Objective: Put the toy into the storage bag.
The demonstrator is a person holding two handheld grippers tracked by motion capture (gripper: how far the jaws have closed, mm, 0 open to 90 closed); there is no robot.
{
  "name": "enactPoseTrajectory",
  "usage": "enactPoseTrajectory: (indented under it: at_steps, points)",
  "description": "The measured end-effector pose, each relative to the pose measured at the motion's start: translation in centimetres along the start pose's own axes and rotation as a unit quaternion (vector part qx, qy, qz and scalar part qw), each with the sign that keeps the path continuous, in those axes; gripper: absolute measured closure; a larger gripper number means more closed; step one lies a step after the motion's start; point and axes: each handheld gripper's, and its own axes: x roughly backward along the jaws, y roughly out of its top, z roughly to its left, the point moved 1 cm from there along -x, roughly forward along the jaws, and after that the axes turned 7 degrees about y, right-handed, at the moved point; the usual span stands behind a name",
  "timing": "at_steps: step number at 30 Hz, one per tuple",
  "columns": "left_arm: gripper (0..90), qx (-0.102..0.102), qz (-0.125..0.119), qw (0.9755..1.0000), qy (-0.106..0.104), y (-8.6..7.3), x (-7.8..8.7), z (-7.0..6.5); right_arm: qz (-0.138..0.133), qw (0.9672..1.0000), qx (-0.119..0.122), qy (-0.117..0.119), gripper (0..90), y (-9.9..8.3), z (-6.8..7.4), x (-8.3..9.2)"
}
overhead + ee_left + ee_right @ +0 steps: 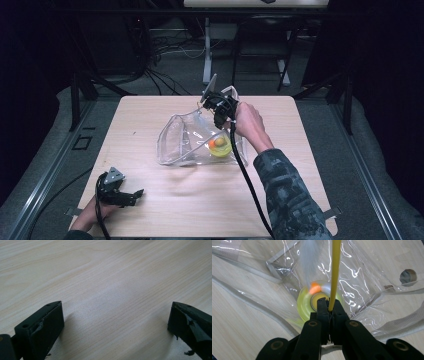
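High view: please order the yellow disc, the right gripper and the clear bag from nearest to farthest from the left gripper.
Measured from the left gripper at the table's near left corner:
1. Clear bag, mid-table; its near left edge comes closest.
2. Yellow disc, inside the bag, on its right side.
3. Right gripper, above the bag's far edge, farthest back.

No text, label, brand, number or sign can be read anywhere — not on the clear plastic bag (197, 140), the tongs, or the wooden surface (200, 200) — in any view.
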Motion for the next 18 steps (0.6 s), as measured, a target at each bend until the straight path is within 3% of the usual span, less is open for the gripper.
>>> enactPoseTrajectory:
  at_steps: [12, 18]
  points:
    - [0.2, 0.000, 0.000, 1.0000, 0.000, 0.0, 0.0, 0.0, 0.038, 0.9991, -0.003, -0.017, 87.4, 0.6, 0.3, -1.1]
    - [0.2, -0.001, 0.000, 1.0000, -0.001, 0.0, 0.0, 0.0, 0.028, 0.9994, -0.011, -0.014, 84.3, 0.5, 0.3, -1.0]
